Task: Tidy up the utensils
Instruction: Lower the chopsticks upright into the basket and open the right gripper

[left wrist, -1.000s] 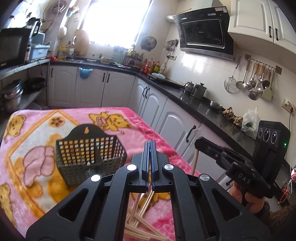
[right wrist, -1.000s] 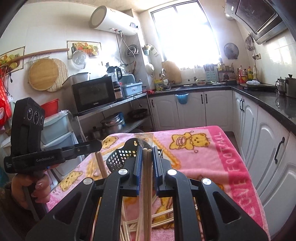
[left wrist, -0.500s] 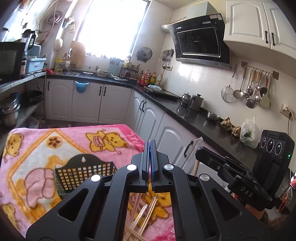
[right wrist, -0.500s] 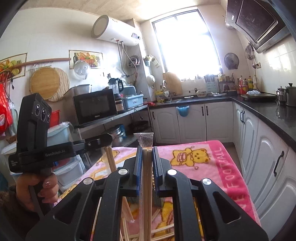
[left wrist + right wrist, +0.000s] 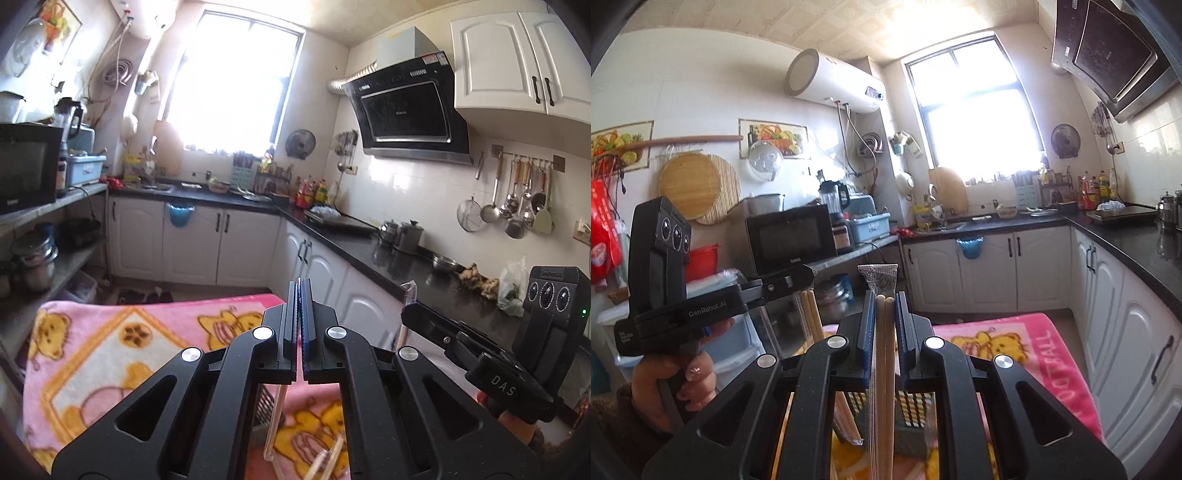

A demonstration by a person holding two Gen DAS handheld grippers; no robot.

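Got the left hand-held gripper [image 5: 299,286] clenched all the way, no gap between the pads, pinching the clear sleeve of a chopstick packet [image 5: 275,424] that hangs down under the jaws. Can spot the same packet from the right wrist view too, wooden sticks dangling just below the tip. Can't tell whether the pads bite on wood or only on plastic.

Got the right hand-held gripper [image 5: 885,299] nearly closed, grasping a second wrapped pair of chopsticks [image 5: 884,350] upright between the blue pads, with the crimped top of the wrapper poking up past the fingertips.

Holding both up in the air, side by side but apart, above the table draped in a pink cartoon-bear blanket [image 5: 110,350]. Also seeing a person's hand [image 5: 676,380] wrapped round the left handle, sleeve at the wrist.

Down on the blanket: a dark mesh utensil basket [image 5: 912,410], peeking through below the right jaws, plus a few loose chopsticks [image 5: 328,458] lying beside it, near the bottom edge of the left view.

Kitchen all around: bright window, black countertop [image 5: 388,258], ladles on a wall rail [image 5: 517,206], microwave [image 5: 790,240] on a shelf.
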